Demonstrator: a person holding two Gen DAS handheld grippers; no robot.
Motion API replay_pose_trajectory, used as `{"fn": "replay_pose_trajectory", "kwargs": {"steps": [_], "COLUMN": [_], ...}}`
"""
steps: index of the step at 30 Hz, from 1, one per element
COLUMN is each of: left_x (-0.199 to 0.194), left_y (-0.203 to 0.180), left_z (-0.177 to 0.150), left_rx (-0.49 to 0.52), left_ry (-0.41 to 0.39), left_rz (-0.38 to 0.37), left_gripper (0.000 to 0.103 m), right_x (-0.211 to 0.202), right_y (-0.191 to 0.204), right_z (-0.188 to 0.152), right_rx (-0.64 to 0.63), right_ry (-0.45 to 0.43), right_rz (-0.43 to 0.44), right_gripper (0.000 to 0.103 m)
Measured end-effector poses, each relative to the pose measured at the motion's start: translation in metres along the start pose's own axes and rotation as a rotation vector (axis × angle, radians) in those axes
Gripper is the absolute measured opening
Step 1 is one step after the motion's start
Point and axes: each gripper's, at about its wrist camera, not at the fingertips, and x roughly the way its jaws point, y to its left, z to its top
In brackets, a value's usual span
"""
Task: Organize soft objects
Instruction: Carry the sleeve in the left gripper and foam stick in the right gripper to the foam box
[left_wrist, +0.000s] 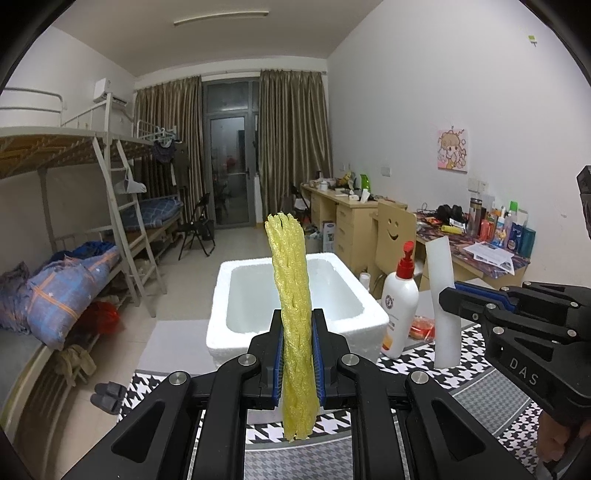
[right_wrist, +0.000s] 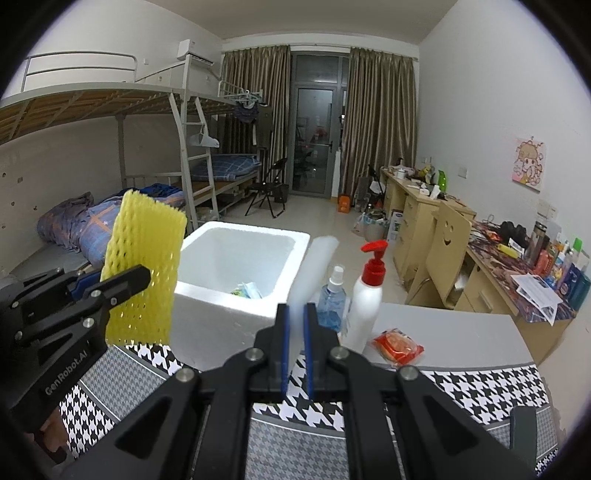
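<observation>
My left gripper (left_wrist: 298, 354) is shut on a yellow foam net sleeve (left_wrist: 291, 306), held upright above the table in front of the white foam box (left_wrist: 221, 314). The sleeve (right_wrist: 144, 266) and the left gripper (right_wrist: 122, 284) also show in the right wrist view, left of the box (right_wrist: 295, 243). My right gripper (right_wrist: 295, 347) is shut on a white foam sheet (right_wrist: 314, 266), held upright near the box's right side. The sheet (left_wrist: 443, 295) and right gripper (left_wrist: 454, 299) show at the right of the left wrist view. Some small packets lie inside the box.
A white pump bottle with red top (right_wrist: 365, 299), a blue spray bottle (right_wrist: 332, 302) and a red packet (right_wrist: 399, 345) stand right of the box on the table with a houndstooth cloth (right_wrist: 480, 387). Beyond are bunk beds, a desk and chairs.
</observation>
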Motion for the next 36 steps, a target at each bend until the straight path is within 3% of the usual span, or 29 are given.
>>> {"fn": "replay_pose_trajectory", "kwargs": {"steps": [36], "left_x": [0.031], "left_y": [0.017], "left_z": [0.028], "left_rx": [-0.011], "left_ry": [-0.029], "left_rz": [0.036], "left_gripper": [0.014], "right_x": [0.032], "right_y": [0.002], "right_z": [0.033], "right_rx": [-0.014], "right_ry": [-0.033], "right_rz": [0.038], "right_gripper": [0.009]}}
